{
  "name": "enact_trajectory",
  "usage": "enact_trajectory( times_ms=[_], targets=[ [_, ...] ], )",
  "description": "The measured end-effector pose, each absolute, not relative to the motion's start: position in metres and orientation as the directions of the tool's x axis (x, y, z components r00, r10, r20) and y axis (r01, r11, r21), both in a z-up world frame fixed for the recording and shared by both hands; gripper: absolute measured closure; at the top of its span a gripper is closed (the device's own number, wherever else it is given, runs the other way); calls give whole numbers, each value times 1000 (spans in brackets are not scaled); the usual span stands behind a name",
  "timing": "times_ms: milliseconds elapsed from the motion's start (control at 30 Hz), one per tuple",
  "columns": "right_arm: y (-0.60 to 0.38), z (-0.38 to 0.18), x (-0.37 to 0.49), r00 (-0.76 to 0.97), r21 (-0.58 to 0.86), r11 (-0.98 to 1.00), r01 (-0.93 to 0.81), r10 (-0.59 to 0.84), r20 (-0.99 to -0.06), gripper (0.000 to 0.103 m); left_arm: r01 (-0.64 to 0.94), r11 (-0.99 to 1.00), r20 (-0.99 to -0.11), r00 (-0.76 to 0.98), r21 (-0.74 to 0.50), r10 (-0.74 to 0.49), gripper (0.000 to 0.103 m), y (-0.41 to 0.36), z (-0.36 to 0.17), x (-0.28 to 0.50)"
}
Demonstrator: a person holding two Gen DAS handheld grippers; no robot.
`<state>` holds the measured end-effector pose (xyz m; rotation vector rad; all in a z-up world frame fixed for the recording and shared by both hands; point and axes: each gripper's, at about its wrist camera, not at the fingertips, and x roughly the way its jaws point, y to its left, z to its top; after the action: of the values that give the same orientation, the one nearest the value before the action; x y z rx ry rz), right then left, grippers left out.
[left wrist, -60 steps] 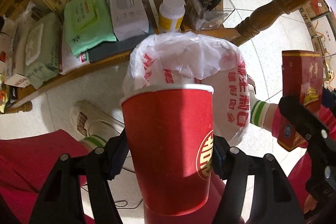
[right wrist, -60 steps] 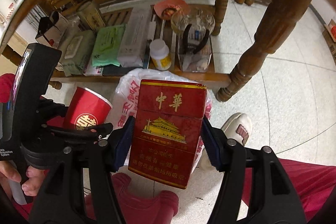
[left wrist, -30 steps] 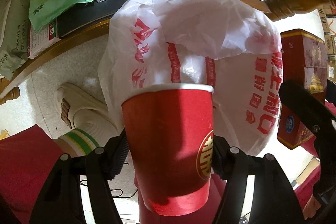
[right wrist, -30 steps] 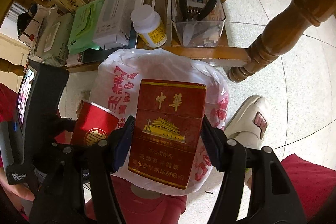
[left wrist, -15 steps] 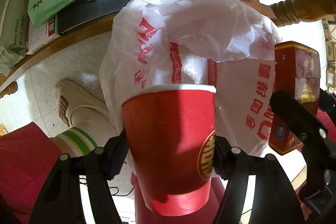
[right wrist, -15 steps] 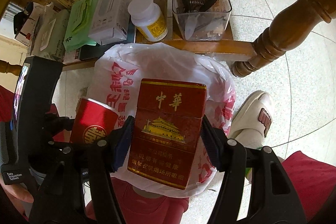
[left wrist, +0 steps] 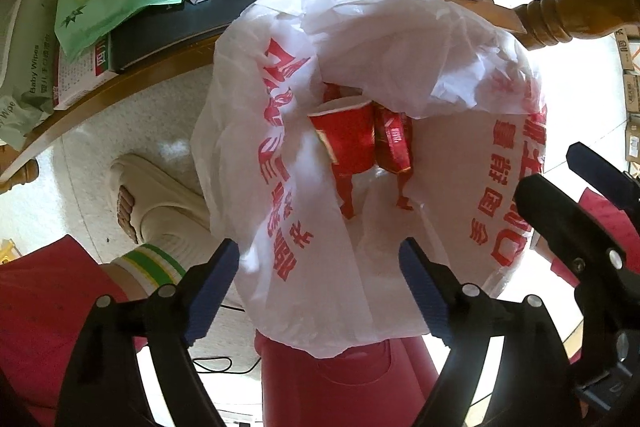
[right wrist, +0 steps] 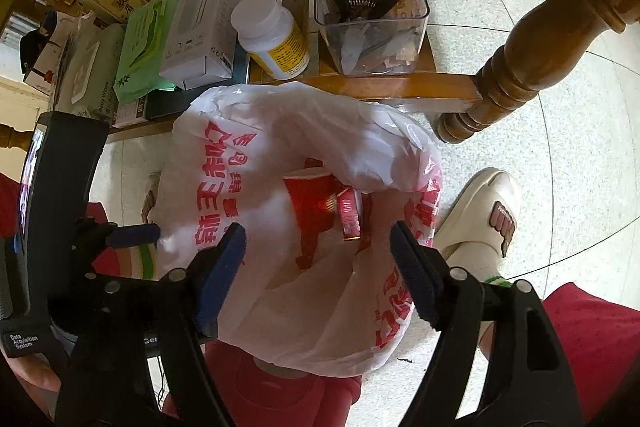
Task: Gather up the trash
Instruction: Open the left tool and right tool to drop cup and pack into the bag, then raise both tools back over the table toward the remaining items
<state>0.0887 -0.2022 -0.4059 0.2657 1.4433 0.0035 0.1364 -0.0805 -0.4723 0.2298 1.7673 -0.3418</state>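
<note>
A red bin lined with a white plastic bag with red print [left wrist: 460, 195] [right wrist: 280, 287] stands on the floor below both grippers. A red paper cup [left wrist: 344, 139] [right wrist: 308, 203] and a red cigarette pack [left wrist: 394, 143] [right wrist: 349, 215] lie inside the bag. My left gripper [left wrist: 320, 287] is open and empty above the bag's near rim. My right gripper [right wrist: 316, 275] is open and empty above the bag, and it shows at the right of the left wrist view [left wrist: 576, 227].
A low wooden shelf [right wrist: 400, 83] behind the bin holds a white bottle [right wrist: 272, 35], a white box [right wrist: 204, 7], green wipes [right wrist: 144, 47] and a clear box with pliers [right wrist: 372, 11]. A turned table leg [right wrist: 532, 55] stands right. Slippered feet [right wrist: 484, 219] [left wrist: 156, 207] flank the bin.
Both grippers have opened. The red cup and the cigarette pack have dropped into the bag. Both grippers now hang empty over the bin.
</note>
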Motion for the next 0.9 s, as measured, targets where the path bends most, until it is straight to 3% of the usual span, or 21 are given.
enact_trajectory(
  times_ms=[567,900],
  targets=[
    [-195,-383,77,198,175,974,145,145,-969,30,356,932,-991,-135,-71,-24,22,-77,-443,126],
    [-188,-316,44,331,199,973,114,151,-932,30,382,924,-1000,-15,4,11,21,-59,-393,102]
  ],
)
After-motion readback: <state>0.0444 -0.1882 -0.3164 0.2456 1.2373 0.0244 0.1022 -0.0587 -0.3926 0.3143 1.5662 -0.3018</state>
